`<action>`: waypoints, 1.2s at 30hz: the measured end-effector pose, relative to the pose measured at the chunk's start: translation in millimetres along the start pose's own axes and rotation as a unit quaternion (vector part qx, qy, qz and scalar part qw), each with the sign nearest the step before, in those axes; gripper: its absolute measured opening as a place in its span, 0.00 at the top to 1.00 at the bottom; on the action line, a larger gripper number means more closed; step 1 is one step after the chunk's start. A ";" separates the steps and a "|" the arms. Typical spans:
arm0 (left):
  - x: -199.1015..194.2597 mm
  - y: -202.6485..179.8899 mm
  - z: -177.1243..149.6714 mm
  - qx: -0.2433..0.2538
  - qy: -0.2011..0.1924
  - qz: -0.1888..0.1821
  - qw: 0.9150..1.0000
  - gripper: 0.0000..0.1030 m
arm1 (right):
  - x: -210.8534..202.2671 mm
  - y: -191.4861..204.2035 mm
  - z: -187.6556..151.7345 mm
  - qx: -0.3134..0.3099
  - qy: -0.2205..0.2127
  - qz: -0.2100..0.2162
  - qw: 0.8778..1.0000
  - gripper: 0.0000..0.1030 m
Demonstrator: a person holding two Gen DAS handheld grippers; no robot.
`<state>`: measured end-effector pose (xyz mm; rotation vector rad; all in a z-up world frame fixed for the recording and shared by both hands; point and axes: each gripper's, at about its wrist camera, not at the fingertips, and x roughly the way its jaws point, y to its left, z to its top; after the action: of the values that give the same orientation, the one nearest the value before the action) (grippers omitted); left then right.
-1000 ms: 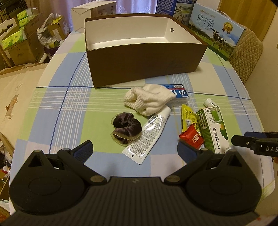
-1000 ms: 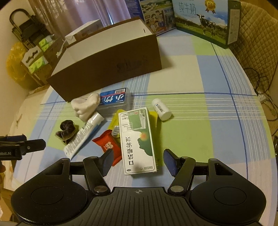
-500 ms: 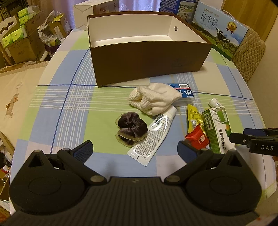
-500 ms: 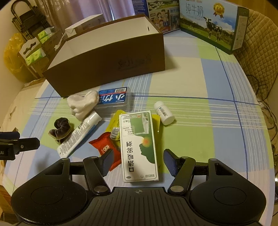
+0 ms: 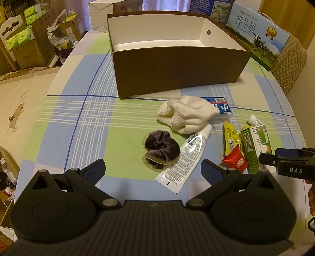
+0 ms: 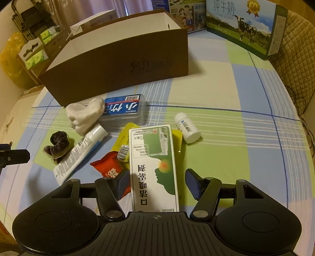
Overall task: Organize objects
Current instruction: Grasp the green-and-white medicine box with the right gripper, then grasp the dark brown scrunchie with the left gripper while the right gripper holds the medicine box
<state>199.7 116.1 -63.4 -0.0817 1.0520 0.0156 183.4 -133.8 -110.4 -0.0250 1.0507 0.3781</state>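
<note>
An open brown box (image 5: 177,70) with a white inside stands at the back of the table; it also shows in the right wrist view (image 6: 118,65). In front of it lie a white cloth (image 5: 187,114), a dark scrunchie (image 5: 160,149), a white tube (image 5: 187,155), a blue-labelled case (image 6: 123,110), a yellow sachet (image 5: 230,135), a red packet (image 6: 108,167), a small white bottle (image 6: 187,128) and a green-and-white carton (image 6: 153,163). My left gripper (image 5: 153,171) is open, just short of the scrunchie and tube. My right gripper (image 6: 157,183) is open, its fingers either side of the carton's near end.
A milk carton box (image 6: 242,25) stands at the back right beside a quilted chair (image 6: 295,59). A white box (image 5: 100,15) sits behind the brown box. Cardboard boxes and bags (image 5: 29,39) stand off the table's left edge.
Both grippers have moved forward toward the objects. The right gripper's fingers now straddle the green-and-white carton's near end. Nothing has been grasped.
</note>
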 end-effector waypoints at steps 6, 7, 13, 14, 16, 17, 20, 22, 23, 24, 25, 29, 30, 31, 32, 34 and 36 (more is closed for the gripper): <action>5.7 5.7 -1.6 -0.003 0.005 0.005 1.000 0.02 | 10.6 10.0 1.7 -0.030 0.000 -0.007 1.000 0.42; 6.8 6.8 -2.0 -0.004 0.006 0.006 1.000 0.02 | 13.0 11.4 1.7 -0.035 0.001 -0.009 0.999 0.42; 11.7 10.7 -3.7 -0.005 0.007 0.009 1.000 0.02 | 23.5 15.5 0.9 -0.055 0.000 -0.030 0.998 0.42; 12.4 11.2 -3.8 -0.005 0.006 0.009 1.000 0.02 | 23.9 15.3 0.7 -0.057 -0.001 -0.032 0.998 0.43; 13.7 11.7 -3.8 -0.003 0.005 0.008 1.000 0.02 | 24.1 14.4 0.7 -0.058 -0.004 -0.028 0.998 0.49; 14.6 12.0 -3.9 -0.002 0.003 0.007 1.000 0.02 | 23.5 14.2 0.8 -0.059 -0.004 -0.027 0.998 0.49; 18.6 12.3 -3.3 0.003 0.002 0.004 1.000 0.02 | 19.8 12.9 -0.5 -0.062 -0.011 -0.028 0.998 0.49; 22.2 12.0 -3.1 0.007 0.003 0.006 1.000 0.02 | 14.3 8.5 -0.8 -0.050 -0.019 -0.028 0.998 0.49; 25.2 11.5 -2.9 0.010 0.004 0.006 1.000 0.03 | 12.1 6.0 0.1 -0.043 -0.020 -0.028 0.998 0.49; 27.9 11.3 -2.6 0.012 0.005 0.005 1.000 0.04 | 9.7 2.8 0.4 -0.035 -0.020 -0.028 0.999 0.49; 31.3 10.8 -2.1 0.014 0.007 0.003 1.000 0.05 | 7.4 -0.7 0.9 -0.028 -0.020 -0.028 0.999 0.49; 46.0 7.3 0.1 0.028 0.012 -0.006 1.000 0.09 | -2.4 -17.0 0.8 0.000 -0.022 -0.038 0.999 0.49; 49.5 6.2 0.9 0.033 0.011 -0.008 0.999 0.11 | -5.1 -22.0 -0.1 0.008 -0.022 -0.041 0.999 0.49; 53.7 5.2 2.0 0.036 0.011 -0.011 0.999 0.11 | -7.5 -26.5 -1.0 0.015 -0.022 -0.044 0.999 0.49; 58.6 4.2 3.6 0.039 0.014 -0.015 0.999 0.13 | -9.9 -30.5 -2.2 0.022 -0.023 -0.046 0.998 0.49; 66.9 2.7 6.3 0.045 0.019 -0.023 0.999 0.18 | -14.2 -38.0 -4.6 0.034 -0.022 -0.052 0.998 0.49; 74.6 1.0 9.3 0.052 0.020 -0.024 0.998 0.23 | -17.7 -43.0 -7.2 0.042 -0.022 -0.057 0.997 0.49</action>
<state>244.8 115.8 -123.7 -0.0140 1.0884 -0.0844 183.2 -180.7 -105.8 -0.0009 1.0163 0.2303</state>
